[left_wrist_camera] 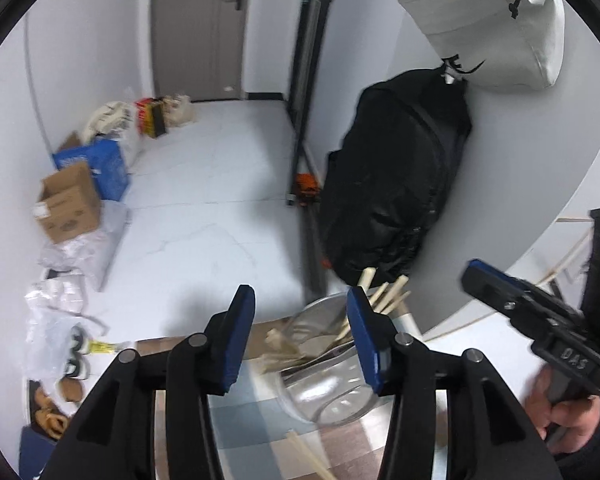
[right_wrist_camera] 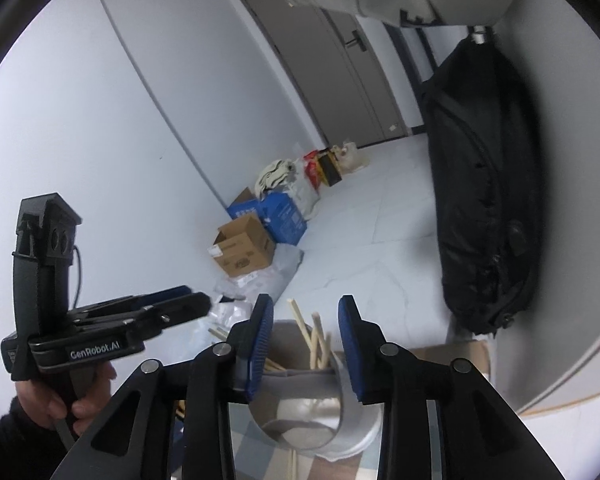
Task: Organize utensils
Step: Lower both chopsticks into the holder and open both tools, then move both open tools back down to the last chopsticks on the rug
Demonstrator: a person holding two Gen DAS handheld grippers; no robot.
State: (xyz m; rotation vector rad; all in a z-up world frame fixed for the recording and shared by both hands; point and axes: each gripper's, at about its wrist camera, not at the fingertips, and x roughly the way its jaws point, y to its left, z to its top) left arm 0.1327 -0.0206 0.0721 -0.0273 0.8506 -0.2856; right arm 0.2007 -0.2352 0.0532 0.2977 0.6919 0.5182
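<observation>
Left gripper (left_wrist_camera: 300,336) up front, its blue-padded jaws standing apart with nothing pinched between them. Just past them sits the clear glass bowl (left_wrist_camera: 328,396) on the checked tabletop (left_wrist_camera: 244,416), and behind the bowl a shiny round metal container (left_wrist_camera: 320,320) with pale wooden chopsticks (left_wrist_camera: 384,292) fanning up out of it. The right-hand blue pad crosses in front of those sticks, but whether it touches them I cannot tell. One loose wooden chopstick (left_wrist_camera: 312,458) lies flat on the tabletop near the bottom edge. A flat piece of brown cardboard (left_wrist_camera: 260,336) lies under the far edge.

Over to the right wrist view: right gripper (right_wrist_camera: 305,344), jaws parted as well, empty gap, pads clear of everything. Below and between them is a white cylindrical holder (right_wrist_camera: 352,428), with several light wooden sticks (right_wrist_camera: 316,340) poking up at a slant just behind its rim. The picture is smeared here, so the holder's inside is hard to read.

Each gripper shows in the other's camera too. The person's left hand (right_wrist_camera: 80,396) wraps the black handle off to the left, dark sleeve (right_wrist_camera: 4,440) behind it. The right hand (left_wrist_camera: 560,408) grips its handle at the lower right of the left view.

Background: a black backpack (left_wrist_camera: 396,176) hangs against the white wall, a pale fabric bag (left_wrist_camera: 488,24) above it, and a brown cardboard box (left_wrist_camera: 68,204) and a blue box (left_wrist_camera: 100,166) sit on the white tiled floor (left_wrist_camera: 204,208) near a grey door (left_wrist_camera: 200,28).
</observation>
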